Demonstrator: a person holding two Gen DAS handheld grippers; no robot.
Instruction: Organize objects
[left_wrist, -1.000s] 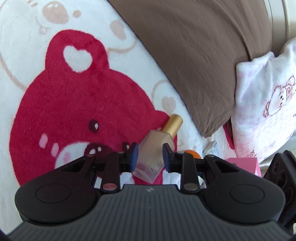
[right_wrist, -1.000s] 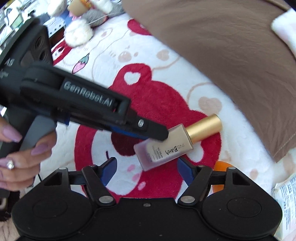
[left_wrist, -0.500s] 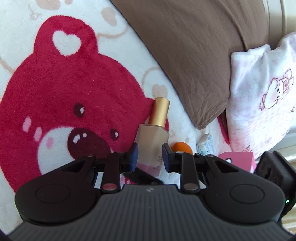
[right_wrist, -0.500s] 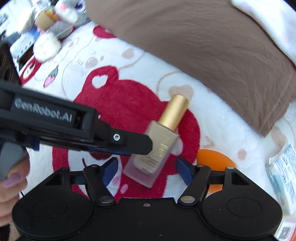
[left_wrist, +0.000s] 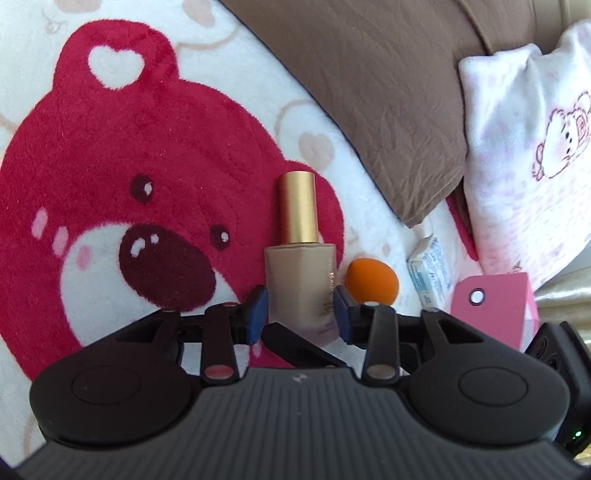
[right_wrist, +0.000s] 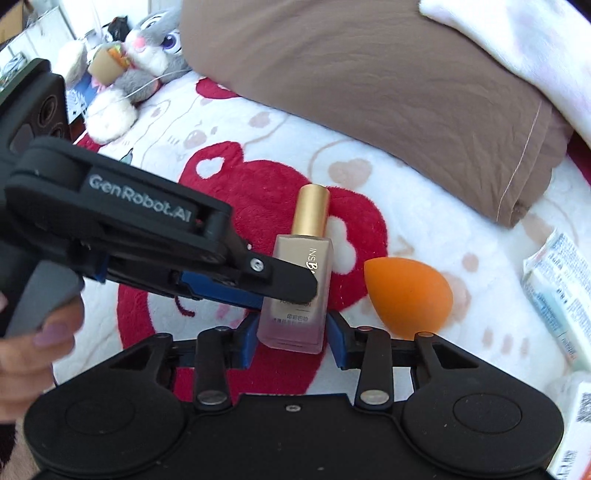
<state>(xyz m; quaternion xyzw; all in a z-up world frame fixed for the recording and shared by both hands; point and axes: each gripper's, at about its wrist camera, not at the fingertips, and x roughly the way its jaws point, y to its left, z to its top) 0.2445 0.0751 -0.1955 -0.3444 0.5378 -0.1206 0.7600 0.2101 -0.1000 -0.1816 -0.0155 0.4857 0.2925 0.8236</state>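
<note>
A bed covered by a white fleece blanket (left_wrist: 229, 77) with a big red bear printed on it carries everything here. A brown pillow (right_wrist: 369, 74) lies along its far edge, with a white printed blanket (left_wrist: 524, 147) bunched beside it toward the far right corner, and a grey plush rabbit (right_wrist: 147, 44) sits near the far left corner. A pink box (left_wrist: 491, 306) and a small carton (left_wrist: 430, 269) rest by the right edge, the carton in front of the pillow's corner. An orange makeup sponge (right_wrist: 406, 295) lies just beside the foundation bottle (right_wrist: 299, 288), which stands upright with its gold cap on top, over the red bear near the middle of the bed.

Both claws flank the bottle's lower body. The left gripper (left_wrist: 300, 314) is opening, its blue pads showing slim gaps either side of the glass. The right gripper (right_wrist: 291, 339) is closing, pads right at the bottle's sides; whether they press yet cannot be told.

The risk, as judged: the handover mistimes. If the left lets go before the right bites firmly, the bottle could tip on the soft fleece or slide through, knocking the sponge
</note>
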